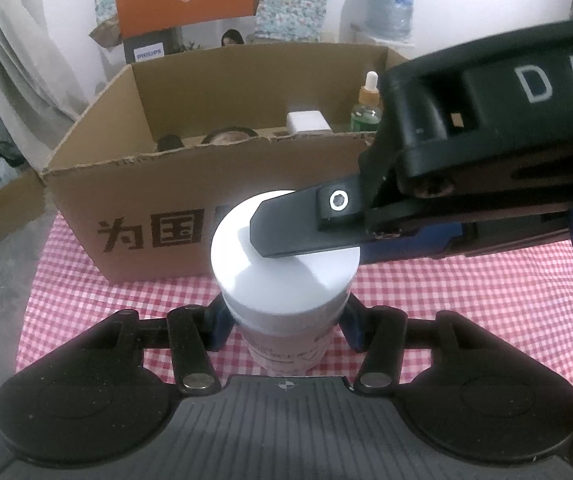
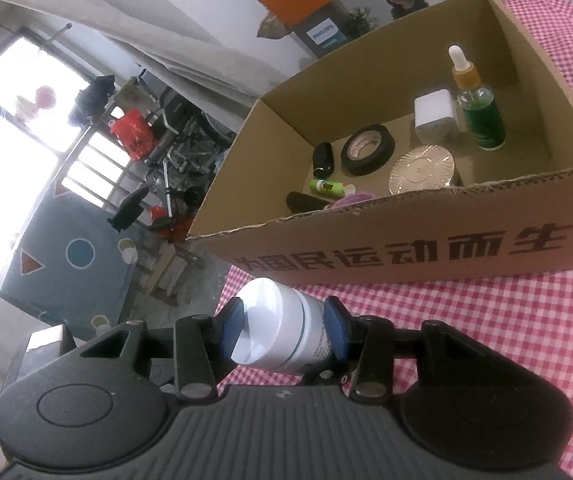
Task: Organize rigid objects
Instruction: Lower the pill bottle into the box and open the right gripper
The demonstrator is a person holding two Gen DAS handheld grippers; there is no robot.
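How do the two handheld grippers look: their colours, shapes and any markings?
Both are black plastic. The left gripper has a ribbed base, two round discs, silver rivets and blue finger pads. The right gripper looks the same; in the left view its side carries white letters "DA".

left gripper (image 1: pixel 284 320): jaws clamped on jar (image 1: pixel 282 280) body, angled down | right gripper (image 2: pixel 282 328): blue pads squeezing the jar's lid, reaching in across the left's view

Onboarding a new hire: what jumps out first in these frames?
The white-capped bottle, clamped by both tools at once: the left tool on its body, the right tool on its cap. Behind it, on the red checked tablecloth, an open cardboard box holding a green dropper bottle and black tape roll.
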